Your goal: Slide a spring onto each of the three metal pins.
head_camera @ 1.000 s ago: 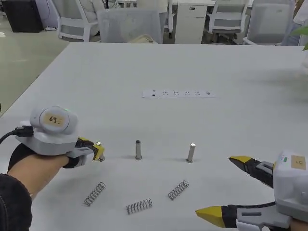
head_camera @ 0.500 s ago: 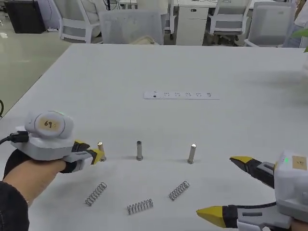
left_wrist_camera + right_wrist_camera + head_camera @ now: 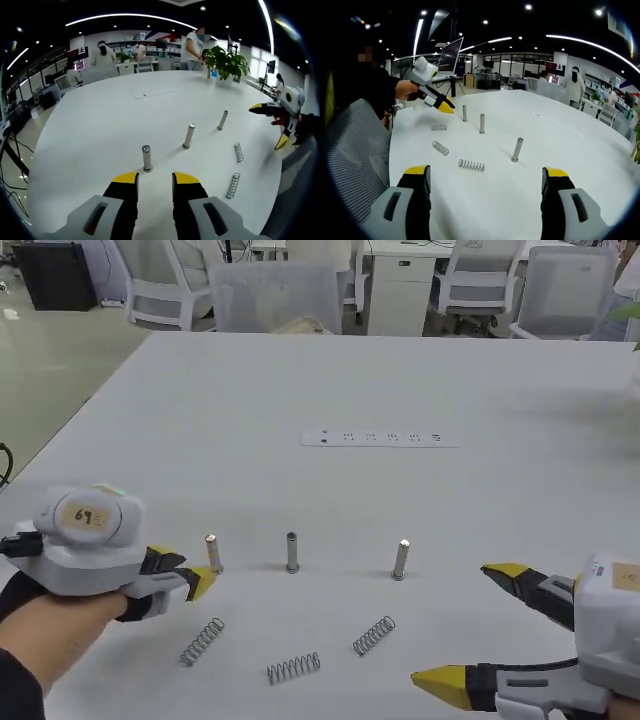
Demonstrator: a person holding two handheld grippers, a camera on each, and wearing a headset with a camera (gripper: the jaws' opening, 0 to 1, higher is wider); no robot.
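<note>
Three springs (image 3: 293, 668) lie flat on the tabletop (image 3: 330, 380), in front of three upright pins (image 3: 292, 552).
Left tongs (image 3: 185, 572), slightly apart and empty, sit nearest the slanted left spring (image 3: 201, 641); right tongs (image 3: 468, 625) gape wide.

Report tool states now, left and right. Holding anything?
Left tool: open, narrow gap, holding nothing.
Right tool: open wide, holding nothing.

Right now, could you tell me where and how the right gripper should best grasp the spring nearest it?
Probably near one end of the spring, from above, right gripper across the coils: it lies flat, and the other end must stay free for a pin.
</note>
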